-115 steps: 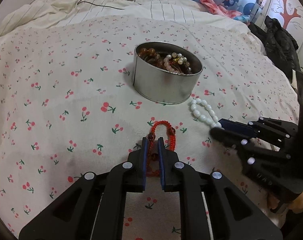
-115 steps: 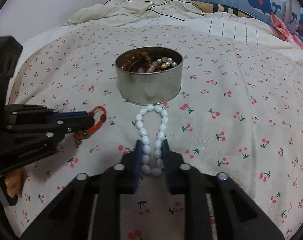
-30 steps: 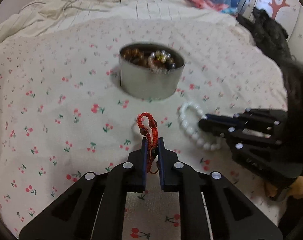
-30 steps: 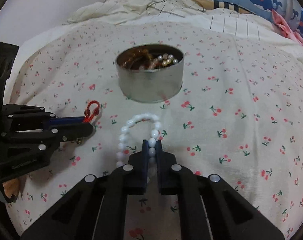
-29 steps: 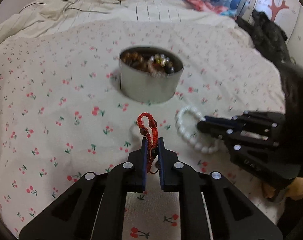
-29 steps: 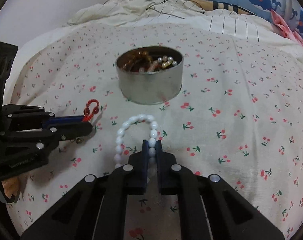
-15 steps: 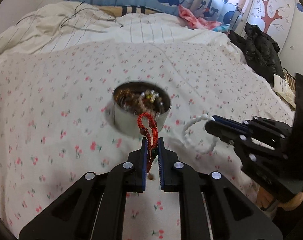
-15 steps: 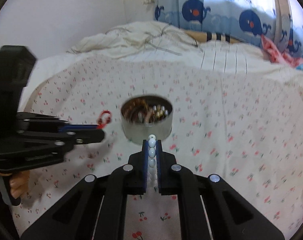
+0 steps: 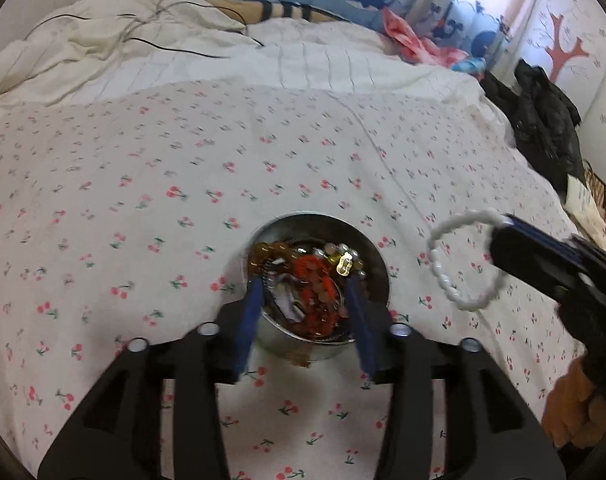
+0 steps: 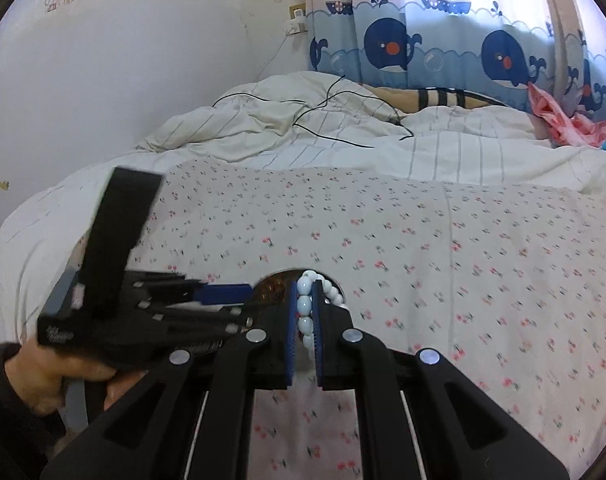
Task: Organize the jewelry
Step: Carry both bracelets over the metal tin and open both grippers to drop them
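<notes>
A round metal tin (image 9: 377,258) full of bead jewelry stands on the cherry-print bedspread. In the left wrist view my left gripper (image 9: 303,292) is open right above the tin, and the red cord bracelet (image 9: 317,280) lies inside it on the other beads. My right gripper (image 10: 305,300) is shut on a white bead bracelet (image 10: 304,304), held in the air just right of the tin; the bracelet also shows in the left wrist view (image 9: 443,276). The tin is mostly hidden in the right wrist view (image 10: 275,280).
A crumpled white duvet (image 9: 143,52) with black cables lies at the back of the bed. Dark clothes (image 9: 543,128) are piled at the right edge. Whale curtains (image 10: 423,48) hang behind the bed.
Both grippers lifted their bracelets off the bedspread. My left gripper moved over the tin and opened, and the red bracelet dropped in. My right gripper rose with the white bracelet.
</notes>
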Motion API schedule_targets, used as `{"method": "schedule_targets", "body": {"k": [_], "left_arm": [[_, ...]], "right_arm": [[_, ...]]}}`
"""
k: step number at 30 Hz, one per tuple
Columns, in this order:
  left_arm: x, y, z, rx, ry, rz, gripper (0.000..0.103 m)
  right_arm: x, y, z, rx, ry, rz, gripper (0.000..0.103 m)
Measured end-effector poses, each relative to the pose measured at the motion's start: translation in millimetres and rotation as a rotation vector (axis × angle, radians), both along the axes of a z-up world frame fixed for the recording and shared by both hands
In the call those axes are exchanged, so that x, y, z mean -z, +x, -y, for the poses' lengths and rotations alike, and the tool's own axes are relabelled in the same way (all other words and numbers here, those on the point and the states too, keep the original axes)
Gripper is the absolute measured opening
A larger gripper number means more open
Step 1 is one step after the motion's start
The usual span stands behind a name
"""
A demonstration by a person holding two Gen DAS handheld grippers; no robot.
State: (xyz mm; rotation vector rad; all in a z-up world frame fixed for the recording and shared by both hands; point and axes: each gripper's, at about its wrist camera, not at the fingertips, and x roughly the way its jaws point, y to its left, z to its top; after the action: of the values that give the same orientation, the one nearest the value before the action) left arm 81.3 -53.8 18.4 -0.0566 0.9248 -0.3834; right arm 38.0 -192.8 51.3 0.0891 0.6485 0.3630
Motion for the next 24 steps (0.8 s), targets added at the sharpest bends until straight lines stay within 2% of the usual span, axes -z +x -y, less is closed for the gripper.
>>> {"method": "schedule_targets", "body": {"k": [4,7,9,11,13,14,15,19,22,24], "left_arm": [[-14.3,-6.0,-24.0,-0.080,-0.029,0.040,0.060],[-21.9,-11.1,-49.3,-0.167,-0.063,0.046,0.069],[-24.6,-15.8,-67.3,-0.228,-0.102,0.044,0.073],[-24.5,-20.9,-77.2,-0.248,-0.127,0.038,0.074],[-22.5,-27.2,-82.9,-0.258,-0.128,0.035,0.076],[-21.2,-29.6,-84.7,-0.264,-0.131,0.033,0.076],[-19.6,-32.2,-84.7,-0.268,-0.137,0.029,0.077],[-10.3,-37.5,-75.3,-0.251,-0.112,0.011,0.078],[-3.8,-46.6,-62.6,-0.220,-0.040,0.019,0.078],[1.6,-56.0,-51.5,-0.198,0.015,0.033,0.078]], "right_arm": [[2.1,23.2,-7.7,-0.034,0.104,-0.047,0.008],[13.2,42.9,-7.8,-0.039,0.221,-0.116,0.008],[28.1,55.9,-9.2,-0.015,0.217,-0.170,0.009],[44.6,66.6,-8.6,0.010,0.195,-0.231,0.009],[53.6,67.5,-3.4,0.045,0.179,-0.256,0.030],[51.9,62.8,2.1,0.071,0.173,-0.235,0.054],[48.3,56.9,7.4,0.086,0.170,-0.205,0.059],[34.7,28.8,25.8,0.117,0.140,-0.134,0.064],[36.2,-0.8,28.3,0.120,0.039,-0.118,0.068],[42.0,-19.1,24.5,0.129,-0.056,-0.118,0.076]]}}
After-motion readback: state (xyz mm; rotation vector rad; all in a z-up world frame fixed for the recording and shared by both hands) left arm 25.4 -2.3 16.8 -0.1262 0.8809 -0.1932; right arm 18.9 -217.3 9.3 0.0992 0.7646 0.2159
